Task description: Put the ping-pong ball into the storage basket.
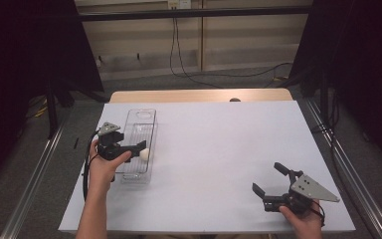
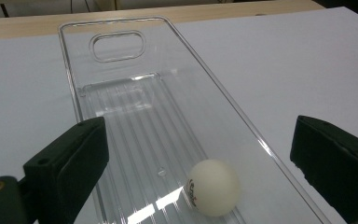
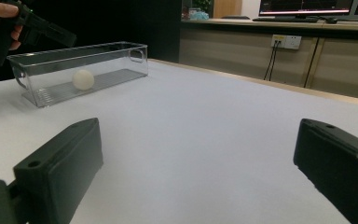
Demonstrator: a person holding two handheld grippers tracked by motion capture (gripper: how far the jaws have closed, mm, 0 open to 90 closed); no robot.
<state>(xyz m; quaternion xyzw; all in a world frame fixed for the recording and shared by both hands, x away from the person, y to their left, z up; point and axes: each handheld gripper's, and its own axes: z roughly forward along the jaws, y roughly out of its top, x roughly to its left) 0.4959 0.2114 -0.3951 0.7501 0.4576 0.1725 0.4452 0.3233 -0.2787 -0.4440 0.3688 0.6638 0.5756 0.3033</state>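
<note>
A white ping-pong ball (image 1: 144,154) (image 2: 213,193) (image 3: 83,79) lies on the ribbed floor of a clear plastic bin (image 1: 142,113) (image 2: 121,22) (image 3: 135,46) at the table's left, near the bin's close end. My left gripper (image 1: 129,142) (image 2: 199,140) hovers over that end, open, its jaws standing wide on either side above the ball and not touching it. My right gripper (image 1: 268,178) (image 3: 198,140) rests low near the front right of the table, open, nothing between its jaws. In the right gripper view the left gripper (image 3: 51,32) shows above the bin's end.
A white sheet (image 1: 219,149) covers the wooden table (image 1: 199,95). Cables (image 1: 189,69) run across the floor beyond the far edge. Dark curtains (image 1: 25,45) flank both sides, and metal rails (image 1: 338,149) run along the table's sides.
</note>
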